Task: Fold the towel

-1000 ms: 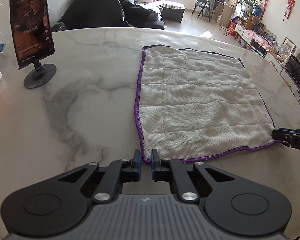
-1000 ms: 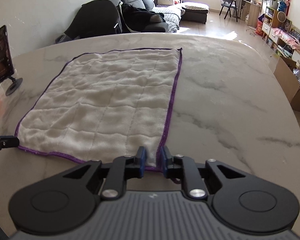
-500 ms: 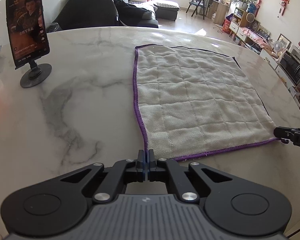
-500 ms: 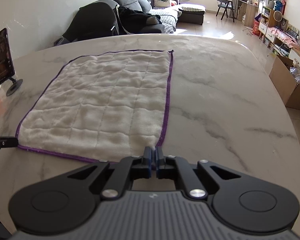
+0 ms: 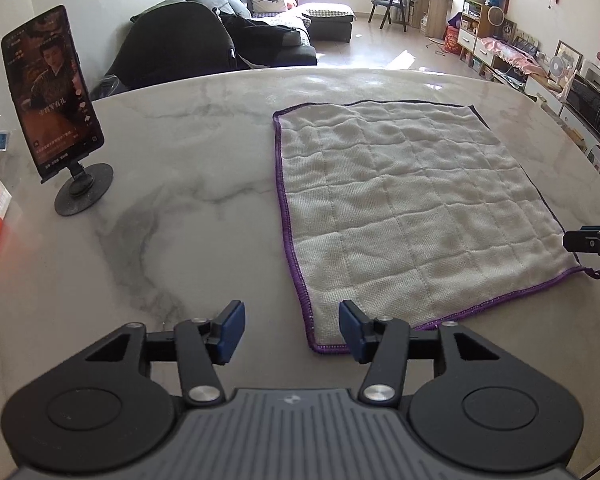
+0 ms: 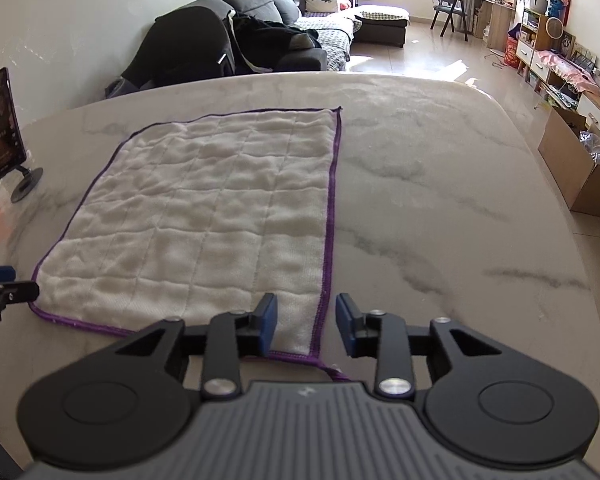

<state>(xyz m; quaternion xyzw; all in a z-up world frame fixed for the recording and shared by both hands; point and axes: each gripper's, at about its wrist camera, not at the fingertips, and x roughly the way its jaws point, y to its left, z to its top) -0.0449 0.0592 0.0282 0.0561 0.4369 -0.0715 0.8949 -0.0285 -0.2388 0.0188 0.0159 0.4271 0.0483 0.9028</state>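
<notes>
Left wrist view: both the left gripper (image 5: 291,332) and right gripper (image 6: 306,326) gape open astride near corners of the white purple-hemmed terry towel (image 5: 412,208) flat on the marble bench (image 5: 180,200); pinch both hems evenly before lifting.

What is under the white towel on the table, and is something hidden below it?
The towel lies flat on the marble table, with no bulge suggesting something beneath. The surface directly under it is covered, so that cannot be confirmed.
</notes>
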